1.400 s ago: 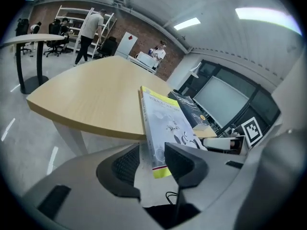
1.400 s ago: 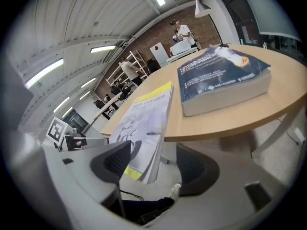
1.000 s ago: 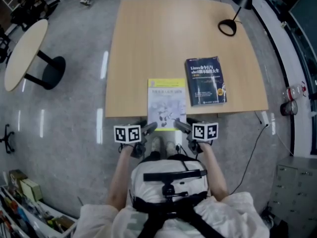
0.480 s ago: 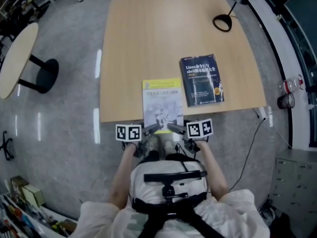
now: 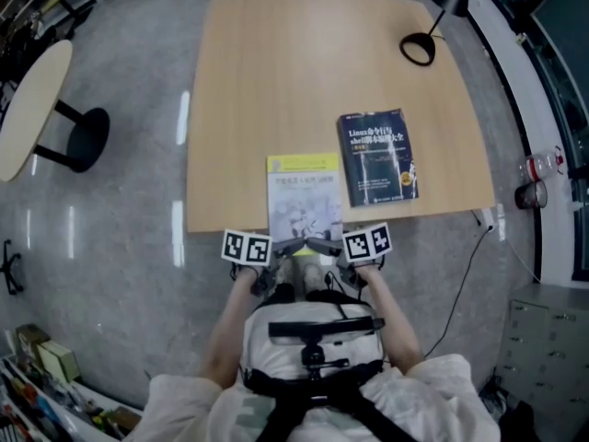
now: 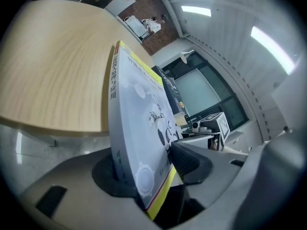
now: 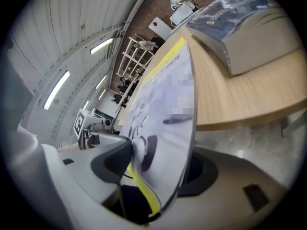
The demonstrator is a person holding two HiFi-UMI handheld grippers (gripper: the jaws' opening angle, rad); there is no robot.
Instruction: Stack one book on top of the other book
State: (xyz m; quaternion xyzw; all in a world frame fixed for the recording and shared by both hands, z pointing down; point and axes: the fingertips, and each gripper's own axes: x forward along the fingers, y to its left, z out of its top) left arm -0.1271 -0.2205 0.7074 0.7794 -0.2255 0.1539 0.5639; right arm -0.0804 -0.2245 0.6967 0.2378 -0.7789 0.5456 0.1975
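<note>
"Left gripper and right gripper just closed on the white book, at the desk's six o'clock edge."

"Clamped, then. It seemed ready for the blue book, at its two o'clock."

A pale wooden table stands on the grey floor. A dark blue book lies flat on its right side. Just beside it, a white and yellow book overhangs the near edge. A black lamp base sits far right.

White shirt under black strap harness
</note>
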